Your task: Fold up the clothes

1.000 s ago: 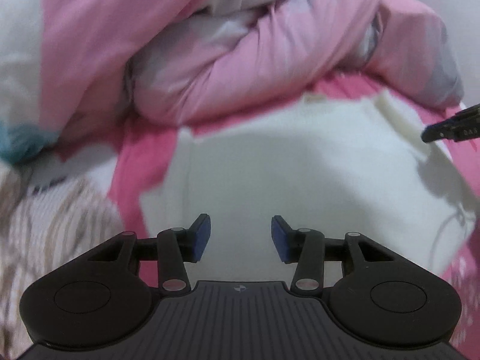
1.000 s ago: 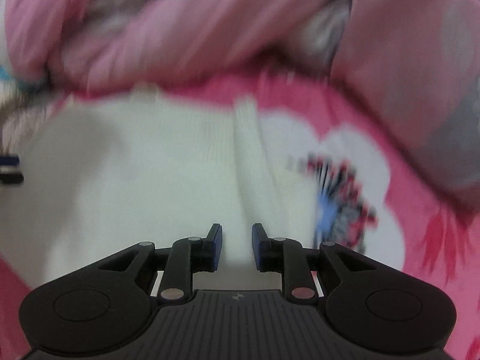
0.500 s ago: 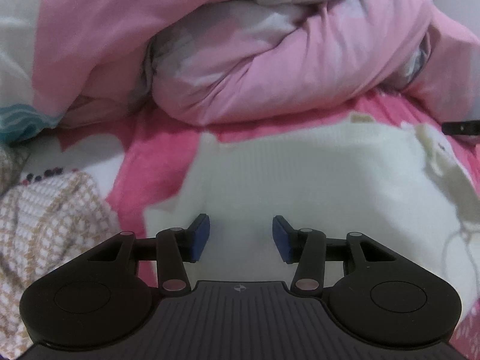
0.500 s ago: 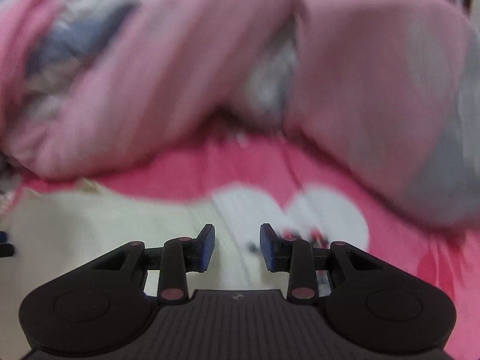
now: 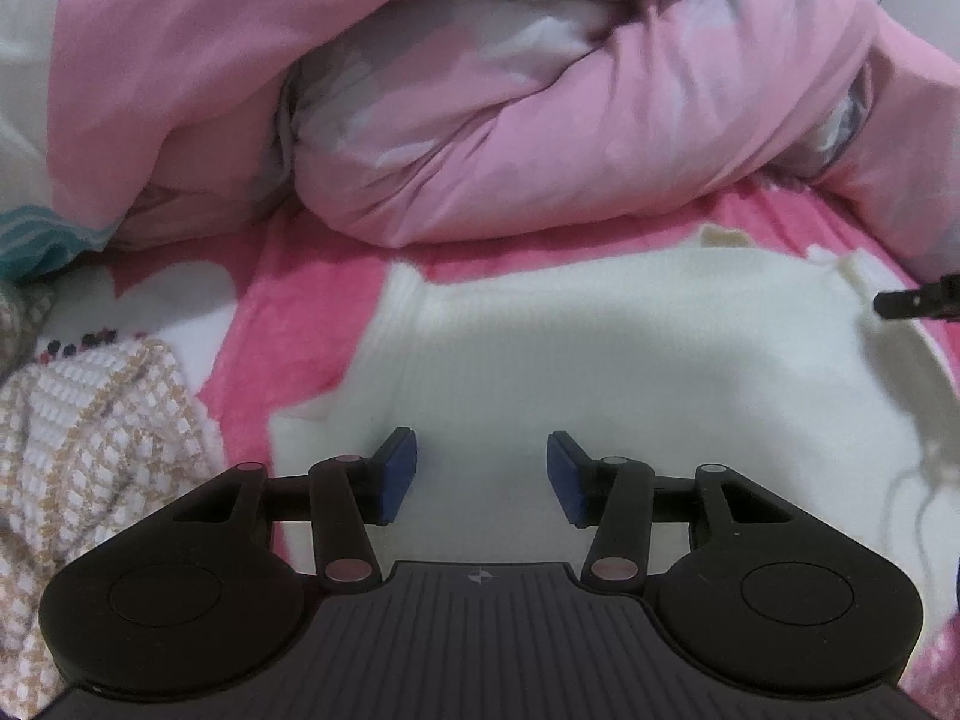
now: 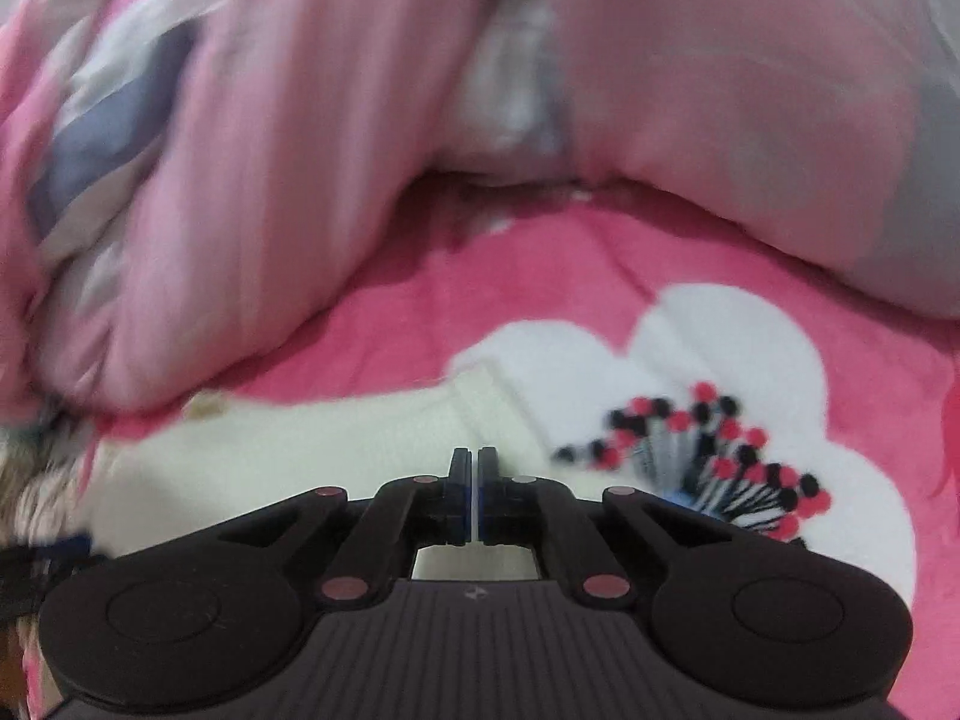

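A cream knit garment (image 5: 630, 360) is spread flat on a pink bed cover (image 5: 300, 276) with white flower prints. In the left wrist view the left gripper (image 5: 481, 474) is seen over the garment's near left part, its blue pads parted, with only flat knit below the gap; nothing is pinched. Whether the pads touch the cloth cannot be told. The garment's left edge is seen just left of the left pad.

In the right wrist view the right gripper (image 6: 473, 498) is shown closed, pads almost together with a thin pale sliver between them; whether that sliver is cloth cannot be told. It is placed at the garment's (image 6: 312, 450) right side, just in front of the ribbed edge, with the flower print (image 6: 708, 456) beside it on the right. The view is blurred.

A bunched pink duvet (image 5: 540, 138) is piled along the bed's far side, behind the garment. A beige-and-white checked knit (image 5: 90, 438) is seen at the left, beside the garment.
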`<state>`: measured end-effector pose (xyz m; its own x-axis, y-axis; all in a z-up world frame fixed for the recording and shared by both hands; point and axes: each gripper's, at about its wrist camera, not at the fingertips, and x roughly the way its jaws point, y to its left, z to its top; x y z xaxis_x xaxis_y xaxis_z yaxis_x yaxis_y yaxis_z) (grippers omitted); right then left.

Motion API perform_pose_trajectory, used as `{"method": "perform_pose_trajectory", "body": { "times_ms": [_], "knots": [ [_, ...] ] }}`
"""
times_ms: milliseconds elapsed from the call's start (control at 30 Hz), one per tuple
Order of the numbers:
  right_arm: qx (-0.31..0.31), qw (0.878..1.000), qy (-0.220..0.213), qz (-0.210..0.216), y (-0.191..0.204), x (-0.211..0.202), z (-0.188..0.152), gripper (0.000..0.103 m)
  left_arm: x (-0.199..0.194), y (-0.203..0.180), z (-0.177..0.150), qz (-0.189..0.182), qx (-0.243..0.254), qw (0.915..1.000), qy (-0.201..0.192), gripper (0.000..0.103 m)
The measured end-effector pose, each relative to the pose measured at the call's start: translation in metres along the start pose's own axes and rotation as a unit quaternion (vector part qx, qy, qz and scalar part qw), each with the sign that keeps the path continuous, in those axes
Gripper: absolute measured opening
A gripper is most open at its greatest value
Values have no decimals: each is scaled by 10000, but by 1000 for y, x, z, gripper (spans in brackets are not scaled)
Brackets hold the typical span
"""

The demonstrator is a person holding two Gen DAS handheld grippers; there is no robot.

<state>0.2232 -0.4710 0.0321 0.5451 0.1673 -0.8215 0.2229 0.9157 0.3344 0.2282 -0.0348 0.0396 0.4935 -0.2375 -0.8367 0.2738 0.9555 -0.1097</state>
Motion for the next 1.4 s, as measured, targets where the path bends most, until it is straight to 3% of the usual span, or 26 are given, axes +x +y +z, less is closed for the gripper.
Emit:
{"method": "perform_pose_trajectory", "body": {
  "times_ms": [67,133,333,467,600,667,733,800,1100,1400],
  "knots": [
    [-108,9996,195,159,13,-7,-4,11,-7,-7,-1,-38,44,10000,73,48],
    [74,9984,530,207,22,-9,-11,32,-14,-17,-4,-64,81,9997,233,48],
    [585,9896,1251,401,50,-21,-52,33,-29,-49,-23,-142,169,9959,879,50],
    [316,9889,1448,-47,76,-24,-77,38,-19,-60,-43,-32,76,9899,1417,57],
    [-117,9872,1517,-485,94,-8,-97,52,-10,-68,-53,206,230,9901,1366,63],
    [-235,9866,1534,-499,103,-6,-98,70,-7,-69,-52,270,251,9894,1402,67],
    [-291,9857,1618,-359,111,-4,-100,95,-6,-70,-51,311,309,9885,1445,72],
    [-328,9848,1657,-397,116,-3,-104,103,-3,-70,-49,351,351,9875,1494,78],
    [-160,9876,1499,-433,120,-1,-112,103,-1,-67,-50,201,317,9864,1597,97],
    [1009,9848,1408,112,86,2,-101,103,1,-67,-50,166,194,9861,1640,102]
  ]
}}
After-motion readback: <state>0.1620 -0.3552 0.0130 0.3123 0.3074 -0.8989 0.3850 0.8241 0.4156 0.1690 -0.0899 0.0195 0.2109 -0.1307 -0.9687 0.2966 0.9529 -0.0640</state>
